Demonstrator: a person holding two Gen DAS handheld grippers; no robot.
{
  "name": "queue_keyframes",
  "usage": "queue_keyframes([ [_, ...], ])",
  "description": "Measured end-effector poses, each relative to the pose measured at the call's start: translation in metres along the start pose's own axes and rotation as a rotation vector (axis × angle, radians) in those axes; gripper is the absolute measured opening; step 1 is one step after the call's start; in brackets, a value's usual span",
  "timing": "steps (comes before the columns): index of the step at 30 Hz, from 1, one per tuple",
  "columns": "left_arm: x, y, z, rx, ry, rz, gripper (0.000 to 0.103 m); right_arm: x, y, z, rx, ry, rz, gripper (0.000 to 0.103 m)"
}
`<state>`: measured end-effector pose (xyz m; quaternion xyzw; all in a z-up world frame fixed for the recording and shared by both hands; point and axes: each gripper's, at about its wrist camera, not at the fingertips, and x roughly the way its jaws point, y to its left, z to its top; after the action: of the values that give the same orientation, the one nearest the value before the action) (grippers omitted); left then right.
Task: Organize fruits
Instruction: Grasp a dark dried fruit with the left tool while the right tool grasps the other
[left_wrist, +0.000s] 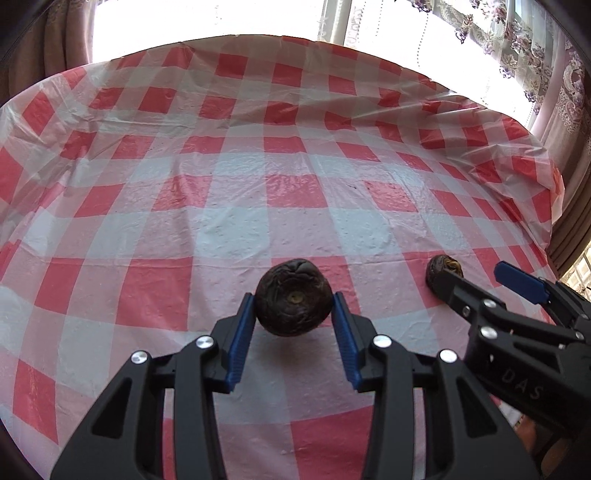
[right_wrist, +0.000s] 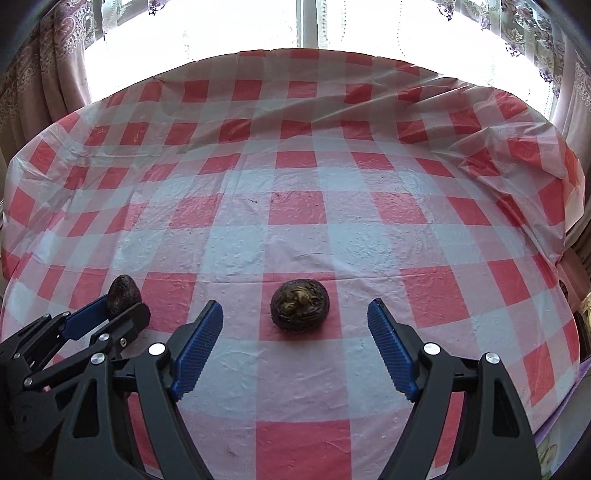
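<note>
Blue-padded fingers (left_wrist: 242, 332) of the left hand-held gripper (left_wrist: 294, 325) bracket one dark, wrinkled fruit (left_wrist: 293, 308); the left pad touches it, the right pad appears just clear, so it is not yet clamped. Whether it rests on the checked worktop (left_wrist: 295, 229) cannot be told. The right hand-held gripper (right_wrist: 295, 349) stands wide open and empty, near a second dark fruit (right_wrist: 300, 303) lying on the worktop ahead of its fingertips. Risk: the round fruit may roll or squeeze out forward if the pads close off-centre.
</note>
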<state>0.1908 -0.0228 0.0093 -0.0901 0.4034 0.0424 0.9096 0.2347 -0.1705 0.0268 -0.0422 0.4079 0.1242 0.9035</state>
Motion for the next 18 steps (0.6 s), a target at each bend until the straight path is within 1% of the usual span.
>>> queue_keyframes([
  [4,-0.008,0.011,-0.004,-0.023,-0.013,0.017,0.042,0.015,0.008,0.003,-0.005,0.019,-0.003,0.077],
  [5,-0.009,0.013,-0.004,-0.028,-0.014,0.019,0.042,0.018,0.010,0.004,-0.008,0.025,-0.005,0.075],
  [7,-0.009,0.016,-0.005,-0.039,-0.014,0.022,0.042,0.024,0.012,0.003,-0.013,0.036,-0.004,0.068],
  [9,-0.009,0.018,-0.006,-0.043,-0.011,0.022,0.042,0.028,0.012,0.004,-0.014,0.040,-0.014,0.067],
  [11,-0.009,0.017,-0.006,-0.039,-0.012,0.022,0.042,0.029,0.013,0.004,-0.017,0.037,-0.020,0.064],
  [13,-0.009,0.015,-0.006,-0.034,-0.012,0.024,0.042,0.029,0.013,0.004,-0.023,0.034,-0.035,0.056],
  [14,-0.008,0.014,-0.005,-0.033,-0.010,0.025,0.042,0.030,0.013,0.003,-0.029,0.035,-0.046,0.055],
  [16,-0.007,0.012,-0.005,-0.030,-0.008,0.024,0.042,0.033,0.010,0.001,-0.026,0.051,-0.045,0.042],
  [18,-0.006,0.010,-0.006,-0.024,-0.006,0.026,0.042,0.032,0.007,-0.001,-0.014,0.049,-0.026,0.041],
])
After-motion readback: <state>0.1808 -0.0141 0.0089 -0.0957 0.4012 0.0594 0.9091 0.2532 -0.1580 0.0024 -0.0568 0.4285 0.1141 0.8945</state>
